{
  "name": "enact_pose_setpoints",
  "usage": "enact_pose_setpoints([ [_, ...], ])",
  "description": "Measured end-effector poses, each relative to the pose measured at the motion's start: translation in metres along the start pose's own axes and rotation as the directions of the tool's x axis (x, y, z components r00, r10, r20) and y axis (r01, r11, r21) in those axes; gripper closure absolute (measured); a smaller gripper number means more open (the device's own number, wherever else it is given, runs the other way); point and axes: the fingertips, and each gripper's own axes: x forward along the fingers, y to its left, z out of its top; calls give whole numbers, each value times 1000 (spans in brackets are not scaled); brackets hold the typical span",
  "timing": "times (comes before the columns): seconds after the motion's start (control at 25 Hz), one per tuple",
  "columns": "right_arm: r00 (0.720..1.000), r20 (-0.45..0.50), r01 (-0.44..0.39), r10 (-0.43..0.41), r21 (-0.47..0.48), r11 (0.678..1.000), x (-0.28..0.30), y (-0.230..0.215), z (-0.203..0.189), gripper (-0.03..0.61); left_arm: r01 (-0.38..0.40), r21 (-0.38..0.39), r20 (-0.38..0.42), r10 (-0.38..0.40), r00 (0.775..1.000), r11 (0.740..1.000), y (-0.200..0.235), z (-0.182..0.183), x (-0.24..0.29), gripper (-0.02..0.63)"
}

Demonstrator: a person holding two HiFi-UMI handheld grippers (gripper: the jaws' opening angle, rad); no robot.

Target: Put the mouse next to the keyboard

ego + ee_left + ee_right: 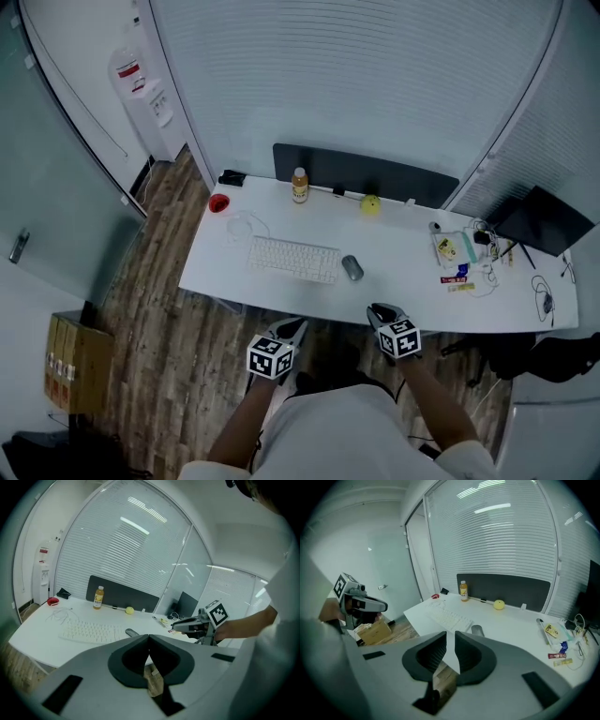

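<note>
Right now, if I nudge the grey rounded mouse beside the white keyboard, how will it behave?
The grey rounded mouse probably slides rather than rolls, lying low on the smooth white desk. Its domed shell looks rigid, likely slippery to pinch.

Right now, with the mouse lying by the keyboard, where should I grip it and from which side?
Probably pinch the mouse across its two long flanks at mid-body, coming down from above at the near desk edge with the right gripper. It lies flat and domed, lengthwise away from you, the keyboard close on its left.
</note>
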Motion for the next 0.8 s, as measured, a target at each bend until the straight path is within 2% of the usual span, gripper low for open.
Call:
enact_pose_setpoints([
  [0.36, 997, 78, 23, -26, 41, 999, -29, -30, 9, 520, 11, 38, 22, -12, 1000, 999, -21, 19, 17, 597],
  [0.8, 988, 142, -53, 52, 6, 999, -57, -54, 24, 522, -38, 44, 62, 35, 997, 998, -54, 37, 37, 597],
])
